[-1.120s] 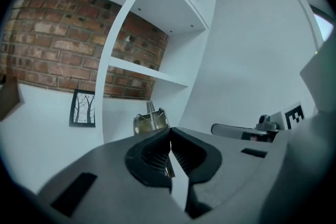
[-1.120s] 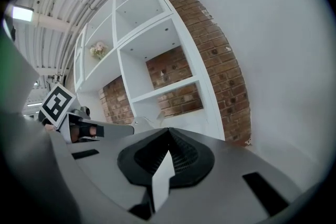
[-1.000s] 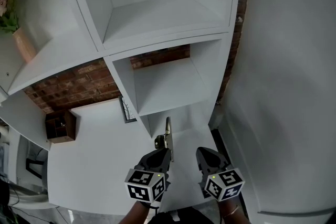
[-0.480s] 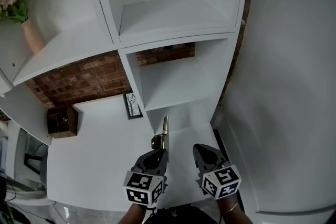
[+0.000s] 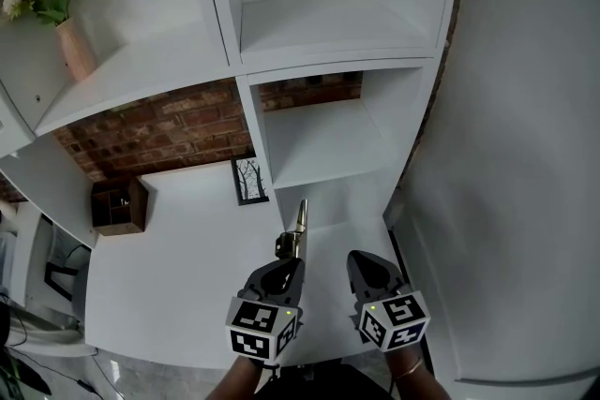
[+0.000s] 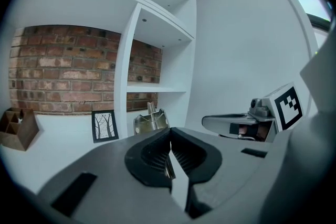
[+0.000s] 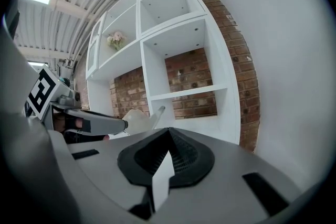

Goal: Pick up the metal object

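Observation:
The metal object [image 5: 297, 230], a shiny sprung clip with a pointed tip, sticks forward out of my left gripper [image 5: 286, 268], which is shut on its near end above the white tabletop [image 5: 178, 276]. In the left gripper view the metal object [image 6: 150, 121] rises just past the closed jaws of the left gripper [image 6: 169, 150]. My right gripper [image 5: 364, 268] hovers beside it on the right, shut with nothing in it. In the right gripper view the jaws of the right gripper [image 7: 168, 140] meet, and the metal object [image 7: 143, 118] shows to the left.
A white shelf unit [image 5: 319, 136] on a brick wall [image 5: 150, 136] stands ahead. A small framed tree picture [image 5: 249, 180] leans at its foot. A wooden box [image 5: 118, 206] sits at the left, a vase of flowers [image 5: 66, 33] on an upper shelf. A white wall [image 5: 525, 155] closes the right side.
The view has swung, so the shelves, picture and vase now sit further right in the head view. Both grippers keep their places and the left stays shut on the metal object.

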Action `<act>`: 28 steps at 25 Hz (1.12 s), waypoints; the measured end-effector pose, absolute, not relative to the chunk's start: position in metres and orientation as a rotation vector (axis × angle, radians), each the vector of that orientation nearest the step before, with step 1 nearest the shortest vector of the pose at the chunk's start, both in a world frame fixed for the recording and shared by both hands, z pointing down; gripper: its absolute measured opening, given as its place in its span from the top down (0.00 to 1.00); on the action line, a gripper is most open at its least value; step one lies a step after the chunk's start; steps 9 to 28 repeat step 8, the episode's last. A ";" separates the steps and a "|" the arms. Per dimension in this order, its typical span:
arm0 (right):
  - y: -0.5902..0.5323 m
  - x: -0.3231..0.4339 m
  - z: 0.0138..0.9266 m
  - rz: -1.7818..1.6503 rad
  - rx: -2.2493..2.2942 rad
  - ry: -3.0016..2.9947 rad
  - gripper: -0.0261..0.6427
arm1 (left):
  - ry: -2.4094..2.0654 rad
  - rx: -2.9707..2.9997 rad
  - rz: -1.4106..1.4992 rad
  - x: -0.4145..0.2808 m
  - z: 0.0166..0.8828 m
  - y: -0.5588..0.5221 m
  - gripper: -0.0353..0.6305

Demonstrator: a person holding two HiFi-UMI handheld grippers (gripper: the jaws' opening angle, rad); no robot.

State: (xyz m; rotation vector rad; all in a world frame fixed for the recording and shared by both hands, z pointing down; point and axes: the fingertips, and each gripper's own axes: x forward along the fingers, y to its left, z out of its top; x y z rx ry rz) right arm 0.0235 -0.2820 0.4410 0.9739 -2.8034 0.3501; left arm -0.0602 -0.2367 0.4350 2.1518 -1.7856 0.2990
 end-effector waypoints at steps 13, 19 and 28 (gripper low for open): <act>-0.275 0.024 0.438 0.329 0.974 -2.801 0.96 | -1.780 2.164 0.300 -0.061 0.433 -0.227 0.93; -0.275 0.024 0.438 0.329 0.974 -2.801 0.96 | -1.780 2.164 0.300 -0.061 0.433 -0.227 0.93; -0.275 0.024 0.438 0.329 0.974 -2.801 0.96 | -1.780 2.164 0.300 -0.061 0.433 -0.227 0.93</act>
